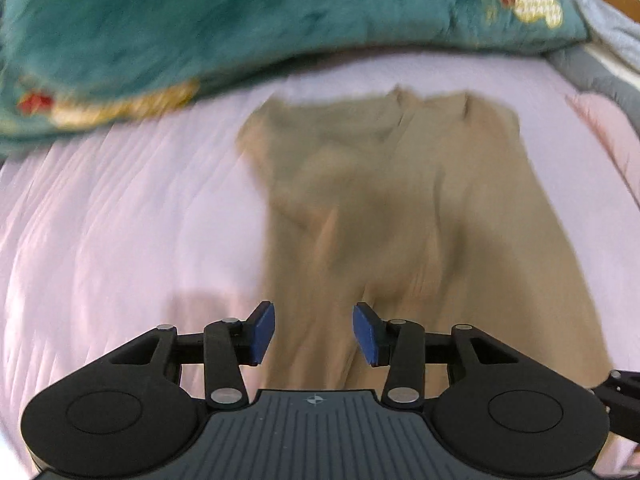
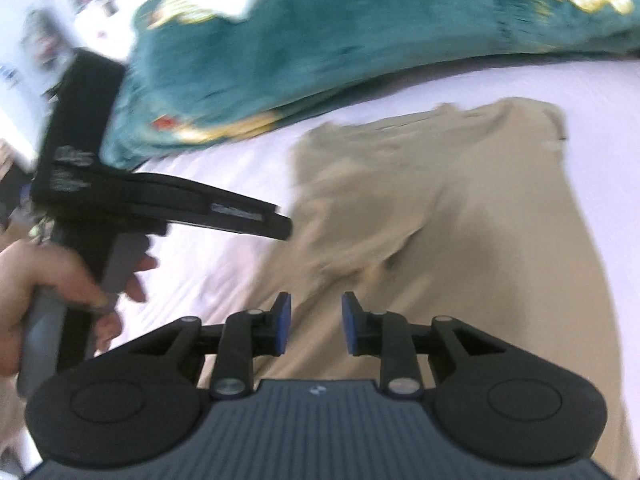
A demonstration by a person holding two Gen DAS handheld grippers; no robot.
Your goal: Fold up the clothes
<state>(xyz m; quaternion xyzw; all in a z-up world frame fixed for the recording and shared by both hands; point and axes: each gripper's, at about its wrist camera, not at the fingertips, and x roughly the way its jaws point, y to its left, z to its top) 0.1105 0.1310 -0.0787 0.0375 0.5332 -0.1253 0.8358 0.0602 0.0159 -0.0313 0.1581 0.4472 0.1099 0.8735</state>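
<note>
A tan garment [image 1: 420,208] lies spread on the pale pink bedsheet [image 1: 120,220], long and narrow, running away from me. My left gripper [image 1: 314,334] hovers over its near end, jaws apart, with nothing pinched between the blue pads. In the right wrist view the same tan garment [image 2: 460,220] fills the right half. My right gripper [image 2: 316,328] stands above it with a narrower gap, and no cloth sits between its pads. The left gripper's black body shows at the left of that view, held by a hand [image 2: 52,292].
A teal plush blanket [image 1: 240,20] with gold and red patterns lies bunched along the far side of the bed. Grey and pale fabrics [image 1: 600,48] sit at the far right. The pink sheet extends to the left of the garment.
</note>
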